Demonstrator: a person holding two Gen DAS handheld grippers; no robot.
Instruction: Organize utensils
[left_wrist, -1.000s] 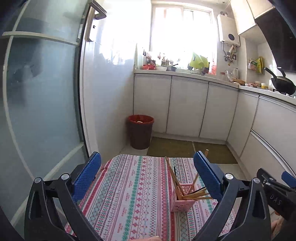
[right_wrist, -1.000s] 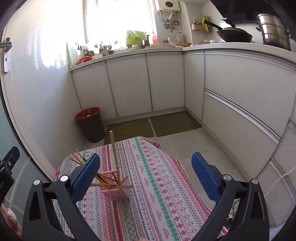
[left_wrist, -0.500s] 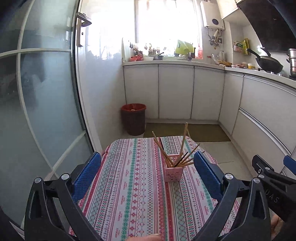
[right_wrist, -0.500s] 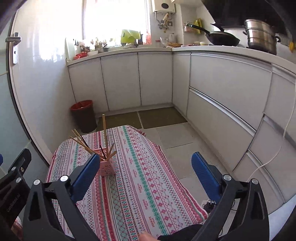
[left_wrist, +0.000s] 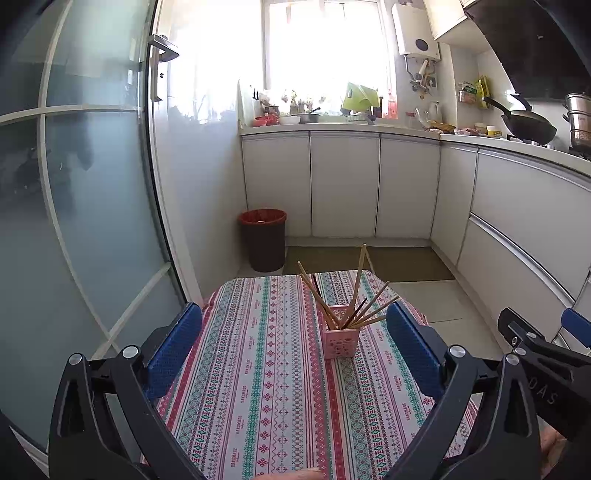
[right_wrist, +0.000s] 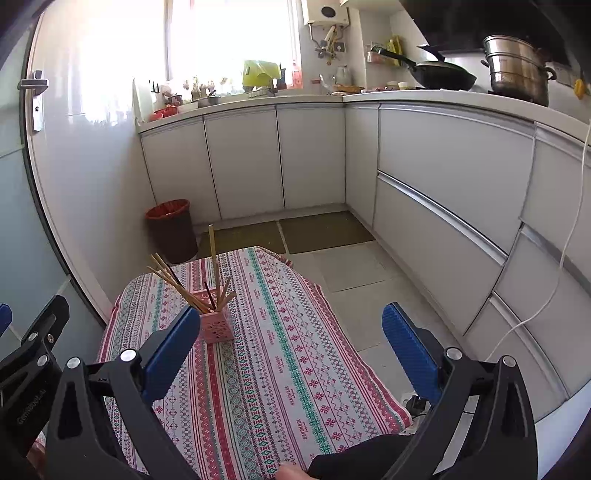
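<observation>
A pink square holder (left_wrist: 340, 341) (right_wrist: 217, 328) stands upright on the table's patterned cloth (left_wrist: 258, 369) (right_wrist: 280, 350). Several wooden chopsticks (left_wrist: 354, 295) (right_wrist: 177, 286) fan out of its top. My left gripper (left_wrist: 293, 350) is open, held back above the near part of the table, with the holder lying between its blue pads and farther away. My right gripper (right_wrist: 286, 349) is also open and empty; the holder sits just beyond its left pad (right_wrist: 171, 352). Part of the right gripper's black frame (left_wrist: 543, 365) shows at the right edge of the left wrist view.
A red-lined bin (left_wrist: 263, 240) (right_wrist: 171, 229) stands on the floor past the table's far edge. White cabinets (left_wrist: 343, 184) run along the back and right, with a wok (right_wrist: 443, 75) and a steel pot (right_wrist: 517, 70) on the counter. A frosted glass door (left_wrist: 74, 221) is at left.
Both grippers have drawn back and risen from the table, so the holder with the chopsticks looks smaller and farther off. Both stayed open and empty.
</observation>
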